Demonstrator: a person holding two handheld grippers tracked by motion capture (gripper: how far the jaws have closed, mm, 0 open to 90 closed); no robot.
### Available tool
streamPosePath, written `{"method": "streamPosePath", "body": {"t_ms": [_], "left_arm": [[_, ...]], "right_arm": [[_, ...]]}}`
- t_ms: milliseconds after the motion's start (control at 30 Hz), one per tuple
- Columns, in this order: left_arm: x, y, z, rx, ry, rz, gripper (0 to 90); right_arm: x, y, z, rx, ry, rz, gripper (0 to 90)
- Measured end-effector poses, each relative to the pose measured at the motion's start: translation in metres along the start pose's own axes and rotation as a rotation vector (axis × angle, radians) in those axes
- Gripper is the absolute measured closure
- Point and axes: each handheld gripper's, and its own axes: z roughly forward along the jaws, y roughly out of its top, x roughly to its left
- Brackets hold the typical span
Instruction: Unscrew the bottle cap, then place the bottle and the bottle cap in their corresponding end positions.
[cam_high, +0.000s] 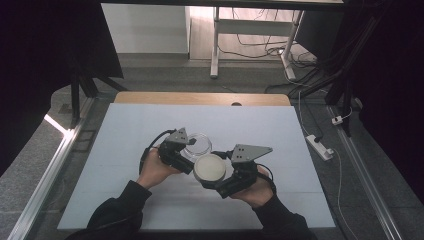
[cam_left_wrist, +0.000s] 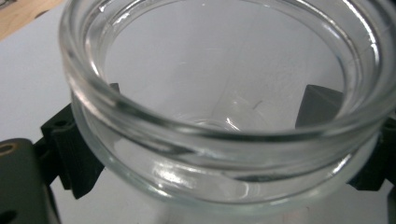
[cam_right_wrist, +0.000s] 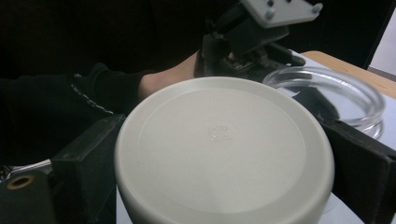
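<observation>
Meanwhile white lid (cam_right_wrist: 224, 149) in right tool (cam_high: 216, 176), glass jar (cam_left_wrist: 224, 126) just beside.

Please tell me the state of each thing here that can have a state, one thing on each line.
glass jar: open, no lid on it, looks empty, held between the left jaws.
white lid: off the jar, held beside it between the right jaws.
left gripper: shut on the jar.
right gripper: shut on the lid.
</observation>
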Motion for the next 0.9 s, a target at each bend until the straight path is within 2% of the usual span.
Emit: {"method": "streamPosePath", "body": {"t_ms": [333, 900], "left_arm": [[0.008, 0.005, 0.003, -0.014, 0.021, -0.001, 7.8], [0.021, 0.01, 0.009, -0.029, 0.054, -0.001, 7.8]], "right_arm": [[0.005, -0.009, 0.005, 0.017, 0.005, -0.016, 7.3], [0.004, -0.027, 0.014, 0.015, -0.01, -0.01, 7.3]]}}
